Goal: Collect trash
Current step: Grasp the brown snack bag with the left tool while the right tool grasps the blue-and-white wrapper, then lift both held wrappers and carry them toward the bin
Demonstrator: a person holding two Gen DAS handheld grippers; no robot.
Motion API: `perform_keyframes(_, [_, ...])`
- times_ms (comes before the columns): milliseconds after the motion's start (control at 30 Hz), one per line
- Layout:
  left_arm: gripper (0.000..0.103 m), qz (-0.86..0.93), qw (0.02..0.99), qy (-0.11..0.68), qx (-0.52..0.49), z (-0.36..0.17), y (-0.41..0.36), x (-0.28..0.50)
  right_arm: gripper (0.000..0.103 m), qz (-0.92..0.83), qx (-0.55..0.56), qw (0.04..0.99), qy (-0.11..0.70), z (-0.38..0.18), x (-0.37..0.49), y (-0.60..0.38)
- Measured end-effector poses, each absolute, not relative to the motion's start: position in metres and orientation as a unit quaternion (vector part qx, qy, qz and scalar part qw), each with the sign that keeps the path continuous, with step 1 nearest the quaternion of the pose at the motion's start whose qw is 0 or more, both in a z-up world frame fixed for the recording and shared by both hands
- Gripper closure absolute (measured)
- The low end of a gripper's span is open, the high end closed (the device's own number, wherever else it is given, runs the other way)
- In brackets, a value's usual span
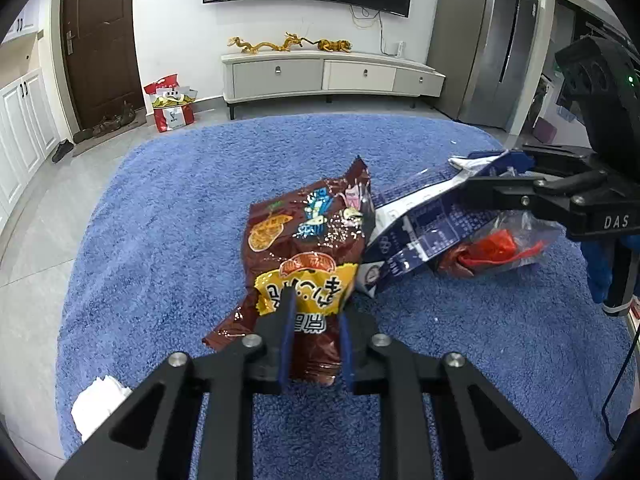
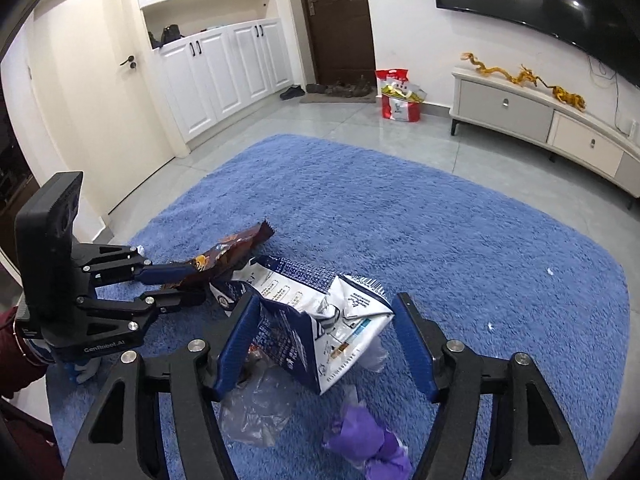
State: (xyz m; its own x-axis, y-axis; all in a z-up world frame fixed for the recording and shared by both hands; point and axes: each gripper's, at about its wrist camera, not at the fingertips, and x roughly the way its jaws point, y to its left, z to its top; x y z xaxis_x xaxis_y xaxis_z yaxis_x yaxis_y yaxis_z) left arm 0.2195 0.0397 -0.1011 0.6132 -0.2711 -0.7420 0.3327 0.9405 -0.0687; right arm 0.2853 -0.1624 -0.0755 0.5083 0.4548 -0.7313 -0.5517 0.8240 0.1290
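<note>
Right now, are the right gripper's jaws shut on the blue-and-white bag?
No, open. The right gripper straddles the blue-and-white bag; the left pad touches it, but a clear gap remains at the right pad.

We see a shaggy blue carpet [image 1: 168, 240] on grey tiles, a dark wooden door [image 1: 100, 40], and a white low television cabinet [image 1: 320, 74].

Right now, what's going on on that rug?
A person is picking up litter from the blue rug with two claws. The left claw has pinched the brown snack bag. The right claw is open around the blue-and-white bag, not gripping yet. A tissue lies nearby.
</note>
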Motion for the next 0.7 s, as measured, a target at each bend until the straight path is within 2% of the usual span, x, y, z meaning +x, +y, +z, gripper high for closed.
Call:
perform_keyframes(133, [0.096,-0.167,0.899,0.404,0.034,-0.097,0.038,0.215,0.042,0.299,-0.071,0.868,0.391,-0.071,0.28,-0.157])
perform_keyframes(367, [0.098,-0.163,0.901,0.403,0.003,-0.089,0.052,0.203,0.05,0.304,-0.091,0.871,0.375,-0.058,0.264,-0.148])
perform_keyframes(700, [0.1,-0.163,0.906,0.39,-0.019,-0.068,0.07,0.179,0.052,0.296,-0.126,0.876,0.36,-0.047,0.23,-0.133])
